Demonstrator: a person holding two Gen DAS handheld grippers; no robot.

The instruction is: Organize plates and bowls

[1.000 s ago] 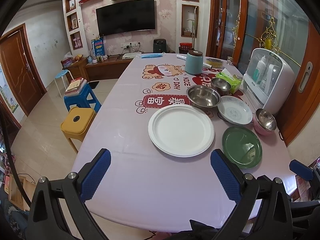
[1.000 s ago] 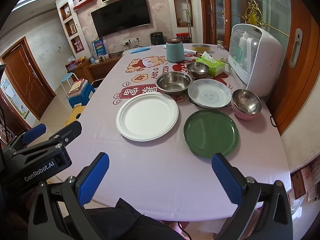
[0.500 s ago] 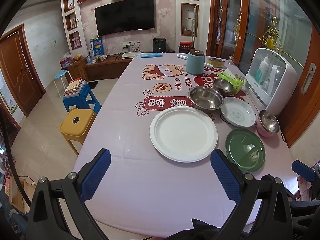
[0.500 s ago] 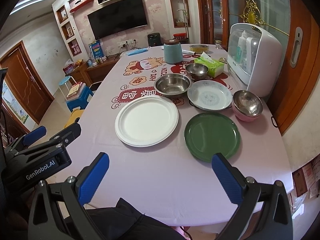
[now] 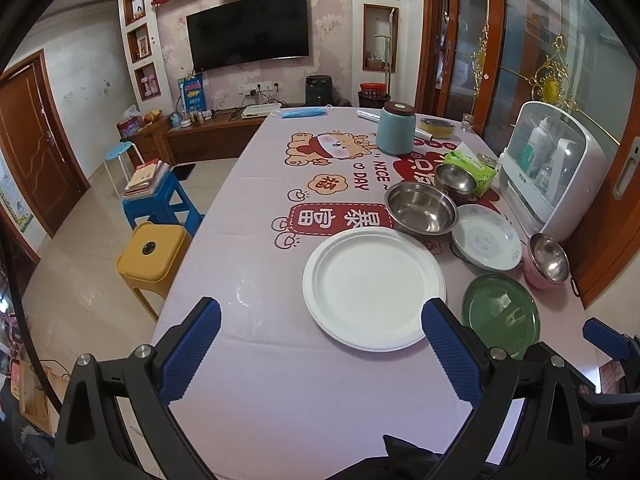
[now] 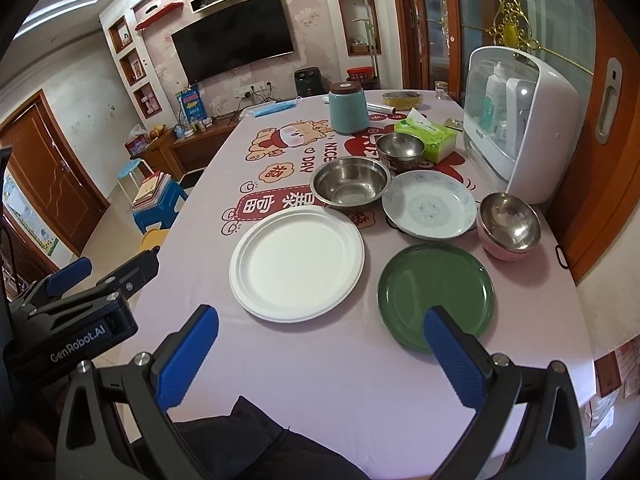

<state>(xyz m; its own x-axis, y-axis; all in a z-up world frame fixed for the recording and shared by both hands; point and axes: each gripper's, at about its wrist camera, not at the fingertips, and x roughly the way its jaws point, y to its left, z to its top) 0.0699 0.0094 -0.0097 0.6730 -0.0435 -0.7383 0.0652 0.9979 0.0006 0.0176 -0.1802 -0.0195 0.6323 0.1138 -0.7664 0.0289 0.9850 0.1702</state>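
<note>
Both my tongs, left and right, gape wide, empty, short of round green plate beside large white plate on pink tabletop. I'd pinch green rim low (slippery glaze), stack onto white.

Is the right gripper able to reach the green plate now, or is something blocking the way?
Probably yes. The right gripper is open and empty, and the green plate lies flat just ahead of its right finger, with only bare tablecloth between and nothing stacked on it.
</note>
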